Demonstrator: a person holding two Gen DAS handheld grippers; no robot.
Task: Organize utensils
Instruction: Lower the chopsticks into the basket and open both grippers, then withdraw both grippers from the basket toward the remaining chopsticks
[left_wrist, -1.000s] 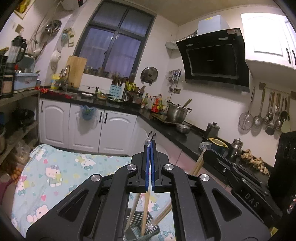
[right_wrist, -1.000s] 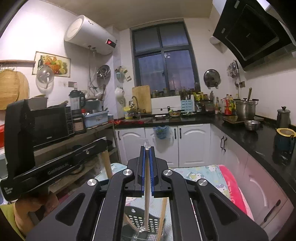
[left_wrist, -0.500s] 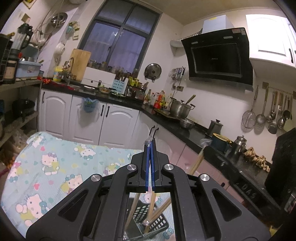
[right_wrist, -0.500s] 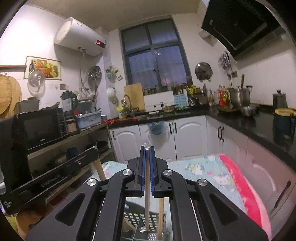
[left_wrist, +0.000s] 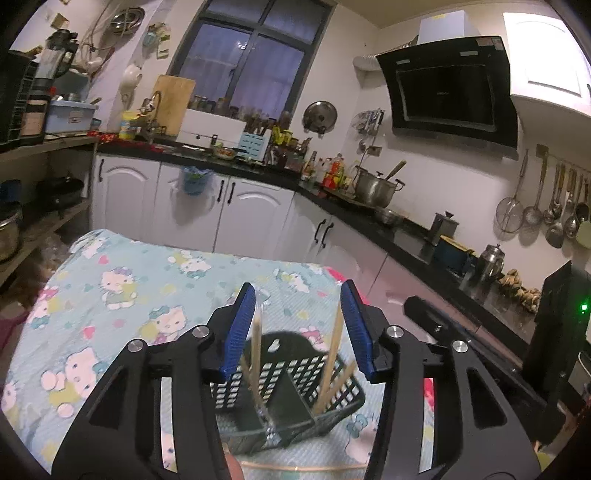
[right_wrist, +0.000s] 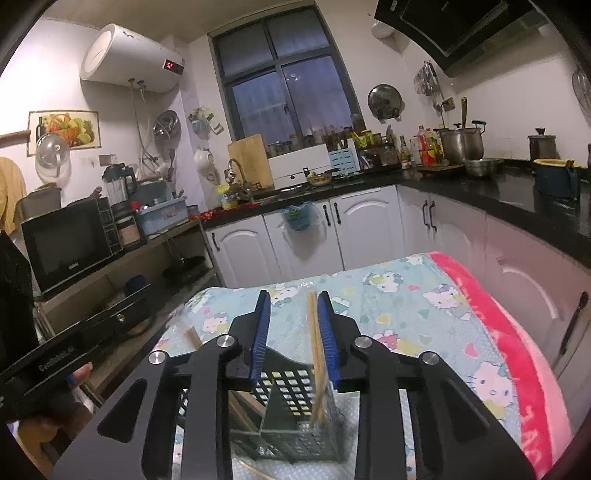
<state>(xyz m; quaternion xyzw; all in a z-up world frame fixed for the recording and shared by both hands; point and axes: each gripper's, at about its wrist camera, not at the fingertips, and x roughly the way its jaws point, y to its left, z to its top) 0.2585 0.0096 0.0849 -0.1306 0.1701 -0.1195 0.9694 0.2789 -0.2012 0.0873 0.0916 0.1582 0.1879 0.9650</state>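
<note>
While both claws have just opened, pale wooden chopsticks (left_wrist: 334, 350) stand loose, black slotted basket (left_wrist: 295, 373) divided.

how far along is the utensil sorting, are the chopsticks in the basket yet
Mostly in. Several chopsticks already stand in the black basket on the cartoon-print cloth. The left gripper and right gripper have just been opening; each has chopsticks loose between its jaws, their lower ends in the basket. Left: at least one thin stick lies on the cloth in front of the basket.
</note>
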